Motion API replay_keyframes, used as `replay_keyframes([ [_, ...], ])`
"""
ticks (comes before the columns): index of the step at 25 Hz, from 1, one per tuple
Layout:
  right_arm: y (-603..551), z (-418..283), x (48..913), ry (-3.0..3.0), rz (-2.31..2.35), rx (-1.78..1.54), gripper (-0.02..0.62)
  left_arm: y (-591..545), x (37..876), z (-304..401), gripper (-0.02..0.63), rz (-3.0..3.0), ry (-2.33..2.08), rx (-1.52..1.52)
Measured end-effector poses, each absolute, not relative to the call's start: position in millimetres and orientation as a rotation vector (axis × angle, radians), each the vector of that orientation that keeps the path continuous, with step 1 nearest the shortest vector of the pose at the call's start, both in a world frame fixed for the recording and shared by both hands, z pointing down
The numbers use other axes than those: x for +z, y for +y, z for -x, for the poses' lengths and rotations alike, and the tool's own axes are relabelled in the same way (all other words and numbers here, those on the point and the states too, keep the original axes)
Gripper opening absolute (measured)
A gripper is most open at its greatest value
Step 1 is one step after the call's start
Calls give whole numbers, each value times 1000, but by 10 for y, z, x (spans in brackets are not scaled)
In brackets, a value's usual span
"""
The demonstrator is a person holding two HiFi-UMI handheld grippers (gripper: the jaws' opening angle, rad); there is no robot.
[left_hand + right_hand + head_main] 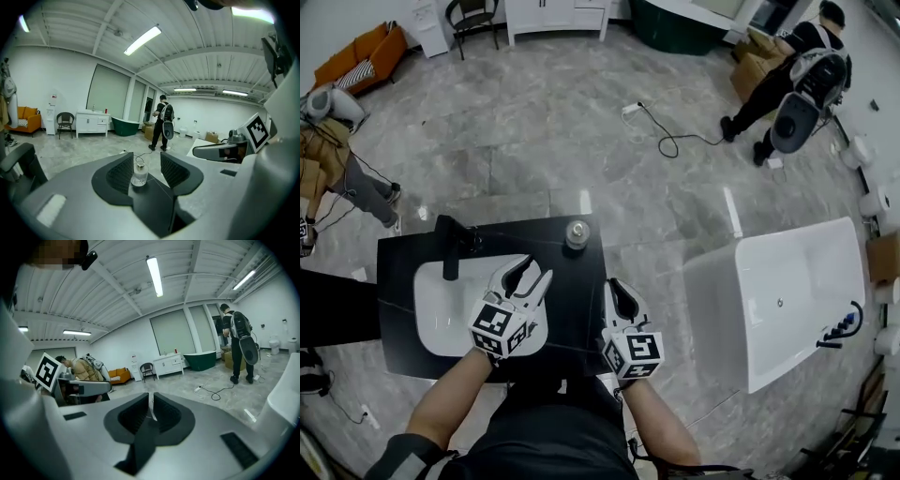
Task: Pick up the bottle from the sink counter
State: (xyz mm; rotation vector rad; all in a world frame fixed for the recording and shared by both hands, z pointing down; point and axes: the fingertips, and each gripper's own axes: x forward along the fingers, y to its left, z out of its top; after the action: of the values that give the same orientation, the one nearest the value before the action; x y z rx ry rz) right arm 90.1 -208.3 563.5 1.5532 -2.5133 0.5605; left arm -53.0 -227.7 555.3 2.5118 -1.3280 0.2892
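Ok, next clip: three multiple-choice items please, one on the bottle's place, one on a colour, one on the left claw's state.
1. The bottle stands: A in the basin; B on the counter; C on the floor.
2. The counter is: A black; B white; C wooden.
3. The left claw is: A shut on the bottle; B open, bottle untouched; C shut, empty.

B: it sits on the countertop beside the sink.
A: a dark surface surrounds the white sink.
B: its jaws stand apart, with the bottle ahead of them.
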Motion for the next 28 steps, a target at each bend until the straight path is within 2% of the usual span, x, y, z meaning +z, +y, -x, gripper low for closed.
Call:
replay_keyframes([
  [5,-2259,-872,5897,-2539,-1446,576,81,-2690,6060,287,228,-2499,-1285,392],
  [9,-2366,-887,6064,-2553,-1443,612,103,-3020,6504,159,320,-2480,-1262,481],
  [17,-2506,-1059,6354,-2520,-1472,721,103,-3418,7081,-143,354,-2462,-1251,595],
  [28,-2449,-1367,6522,-2463,-1531,811,103,-3654,7435,-348,351,-2437,-1279,666],
])
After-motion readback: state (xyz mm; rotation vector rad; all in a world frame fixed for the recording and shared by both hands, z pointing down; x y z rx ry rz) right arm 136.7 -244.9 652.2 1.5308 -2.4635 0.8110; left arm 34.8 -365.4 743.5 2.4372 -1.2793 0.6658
